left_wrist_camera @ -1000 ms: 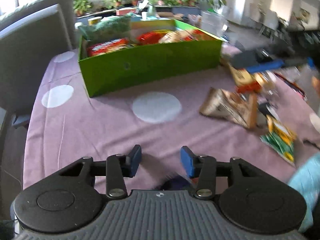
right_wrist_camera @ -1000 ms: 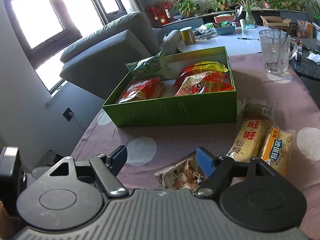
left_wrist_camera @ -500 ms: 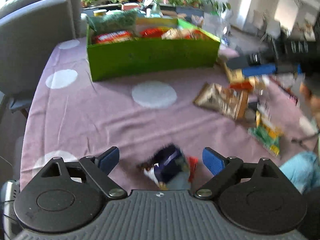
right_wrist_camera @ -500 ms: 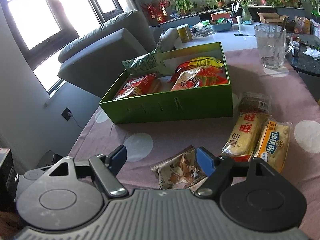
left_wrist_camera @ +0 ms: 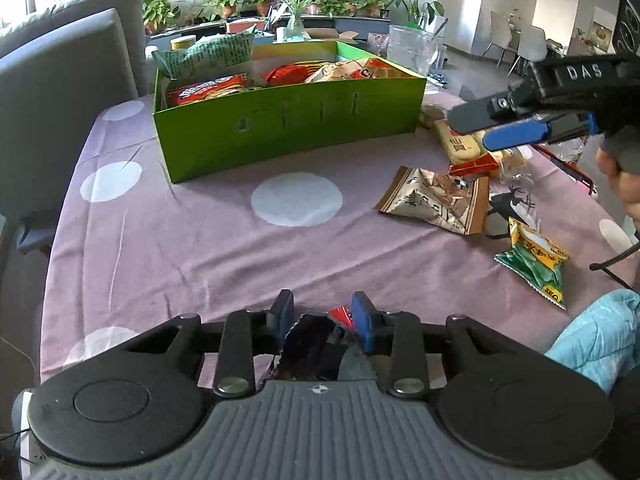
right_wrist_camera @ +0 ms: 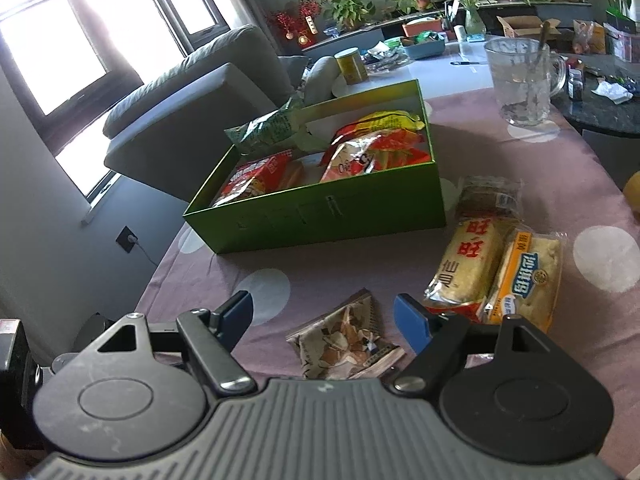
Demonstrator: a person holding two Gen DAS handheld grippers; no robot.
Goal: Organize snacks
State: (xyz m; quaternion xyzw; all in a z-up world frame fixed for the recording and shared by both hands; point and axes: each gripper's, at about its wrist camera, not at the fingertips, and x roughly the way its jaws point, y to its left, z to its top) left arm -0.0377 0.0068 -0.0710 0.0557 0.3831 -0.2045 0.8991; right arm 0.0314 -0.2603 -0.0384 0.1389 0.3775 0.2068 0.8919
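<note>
Covering the table, a dotted mauve cloth [left_wrist_camera: 200, 248]; left jaws pinch a dark packet [left_wrist_camera: 312, 340], right jaws wide.

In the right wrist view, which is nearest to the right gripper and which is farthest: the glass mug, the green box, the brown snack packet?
From the right gripper:
1. Brown snack packet, just ahead of the open fingers, on the tablecloth.
2. Green box, mid-table, slightly left.
3. Glass mug, far right, beyond the box.
</note>
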